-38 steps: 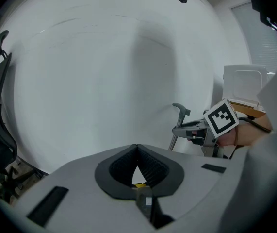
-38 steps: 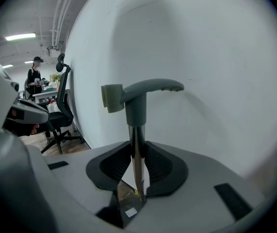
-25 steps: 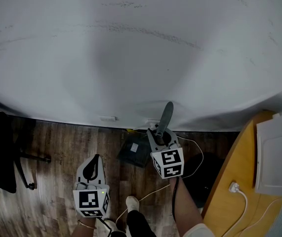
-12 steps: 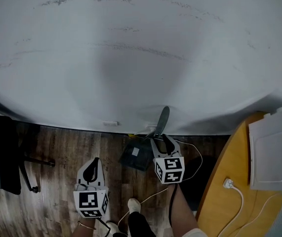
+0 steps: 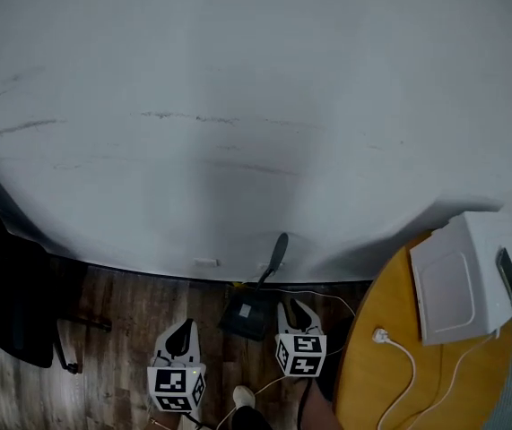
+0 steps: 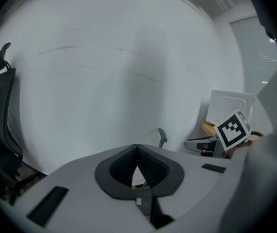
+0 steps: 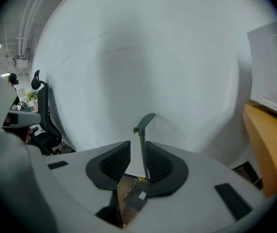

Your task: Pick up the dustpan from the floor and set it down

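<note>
Right gripper (image 7: 138, 144): ribbed black pads set in a smooth grey shell. They stand partly apart and have just been closing. Nothing is pinched. In the right gripper view the dustpan's thin rod shows through the gap, close to the right-hand pad. The head view puts that rod beyond the tips and to their picture-left, so no pad presses on it.

Left gripper (image 6: 137, 148): same ribbed pads, tips pressed together. Only a narrow teardrop slot is left under the contact line, with nothing gripped in it.

Each gripper carries a cube with black-and-white square markers at its rear.

Dustpan (image 5: 245, 315): on the floor at the foot of the wall, just ahead of the right gripper.
- Pan: dark, flat, squarish, with a small pale label on its face.
- Handle: a thin straight rod rising from the pan, ending in a flattened grey-green grip that tilts toward the wall. Can't tell whether the grip touches the wall.

Floor (image 5: 112, 330): dark wood-look planks with visible grain.

Wall (image 5: 238, 106): white and matte, with faint grey scuff lines running across it.

Table (image 5: 363, 388): curved edge and a smooth yellow-orange top, on the right beside the right gripper. On it are a white boxy device (image 5: 466, 280) with rounded corners and a white plug (image 5: 381, 336) with a thin cable trailing off.

Chair (image 5: 18, 321): black office chair at far left, well apart from everything else.
</note>
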Demonstrator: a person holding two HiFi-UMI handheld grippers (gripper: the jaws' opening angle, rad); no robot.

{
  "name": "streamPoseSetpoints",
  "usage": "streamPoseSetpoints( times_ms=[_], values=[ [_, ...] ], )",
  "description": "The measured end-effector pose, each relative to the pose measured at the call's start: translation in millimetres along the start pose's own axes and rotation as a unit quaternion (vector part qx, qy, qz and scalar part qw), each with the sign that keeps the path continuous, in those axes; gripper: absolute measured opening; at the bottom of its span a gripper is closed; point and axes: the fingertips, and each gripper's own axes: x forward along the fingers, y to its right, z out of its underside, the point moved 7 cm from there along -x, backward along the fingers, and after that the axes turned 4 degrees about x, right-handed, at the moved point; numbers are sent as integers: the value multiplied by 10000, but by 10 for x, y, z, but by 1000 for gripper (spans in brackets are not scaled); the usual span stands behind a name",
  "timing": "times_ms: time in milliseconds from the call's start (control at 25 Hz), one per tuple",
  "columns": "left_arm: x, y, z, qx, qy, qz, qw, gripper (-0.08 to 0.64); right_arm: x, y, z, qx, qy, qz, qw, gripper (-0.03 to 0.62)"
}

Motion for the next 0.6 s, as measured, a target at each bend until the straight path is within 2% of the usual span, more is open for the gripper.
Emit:
streamPoseSetpoints(
  times_ms=[160,320,600],
  values=[
    [-336,124,-173,-212,44,-11,9998,17,-545,-136,-127,330,26,7,9995,65],
    [-614,184,-403,-263,357,5,9990,17,-1019,-197,-318,544,117,120,9984,43],
    [-1150,261,-823,-347,912,-69,9952,17,-1889,-159,-792,352,618,328,9969,35]
  ],
)
